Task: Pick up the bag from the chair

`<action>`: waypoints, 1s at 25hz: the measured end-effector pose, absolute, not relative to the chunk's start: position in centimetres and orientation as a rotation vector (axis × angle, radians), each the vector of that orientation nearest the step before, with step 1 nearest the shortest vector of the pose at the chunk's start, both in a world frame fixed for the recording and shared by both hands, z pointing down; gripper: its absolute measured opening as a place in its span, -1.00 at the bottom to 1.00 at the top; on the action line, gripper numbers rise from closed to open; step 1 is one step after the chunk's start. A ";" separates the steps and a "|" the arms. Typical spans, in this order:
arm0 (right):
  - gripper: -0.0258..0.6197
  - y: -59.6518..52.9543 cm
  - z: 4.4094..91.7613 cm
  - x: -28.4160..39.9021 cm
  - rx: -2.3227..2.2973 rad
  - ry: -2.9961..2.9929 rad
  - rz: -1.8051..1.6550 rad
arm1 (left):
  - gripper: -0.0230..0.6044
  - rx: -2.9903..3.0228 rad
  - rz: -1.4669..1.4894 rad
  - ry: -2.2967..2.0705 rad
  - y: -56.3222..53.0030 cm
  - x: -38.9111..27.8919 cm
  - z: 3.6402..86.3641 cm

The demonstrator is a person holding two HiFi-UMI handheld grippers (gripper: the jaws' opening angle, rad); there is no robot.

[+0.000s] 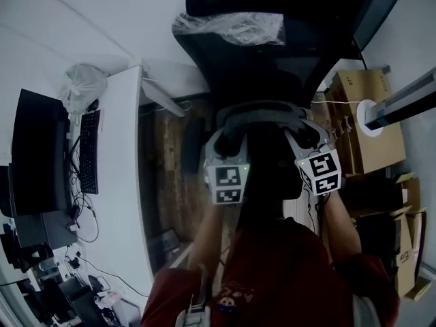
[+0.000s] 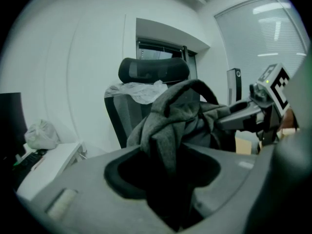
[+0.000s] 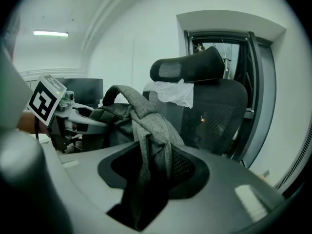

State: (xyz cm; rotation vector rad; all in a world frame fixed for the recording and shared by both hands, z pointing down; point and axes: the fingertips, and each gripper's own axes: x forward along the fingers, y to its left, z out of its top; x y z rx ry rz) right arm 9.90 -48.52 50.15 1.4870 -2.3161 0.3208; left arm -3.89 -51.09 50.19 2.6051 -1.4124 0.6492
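The bag (image 1: pixel 266 114) hangs in front of the chair (image 1: pixel 272 46), level with its backrest, held up between the two tools; its underside is hidden, so whether it has fully cleared the seat cannot be told. The left gripper (image 1: pixel 228 138) is clamped on a bunched fold of the bag's grey cloth (image 2: pixel 180 111), and the right gripper (image 1: pixel 300 131) is clamped on another fold at the opposite side (image 3: pixel 141 116). Each hold is only on loose cloth, so the likely failure is a fold sliding out of the jaws under the bag's weight, or the bag tipping if one side lets go first. A trailing part could also catch on the chair or drag the plastic sheet (image 1: pixel 231 27) draped over its backrest. The desk (image 1: pixel 122 182) edge runs close along the chair's left and cardboard boxes (image 1: pixel 364 121) crowd its right, so the open room lies back toward the person.
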 end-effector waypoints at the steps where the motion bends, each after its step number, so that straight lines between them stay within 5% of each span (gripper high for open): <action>1: -0.44 -47.7 49.9 9.8 1.476 -2.328 0.312 | -0.31 2.601 0.647 -1.426 -50.2 -4.0 49.9; 25: -0.45 -25.1 47.0 7.2 1.256 -2.496 0.186 | -0.32 2.464 0.629 -1.689 -24.6 -6.7 46.5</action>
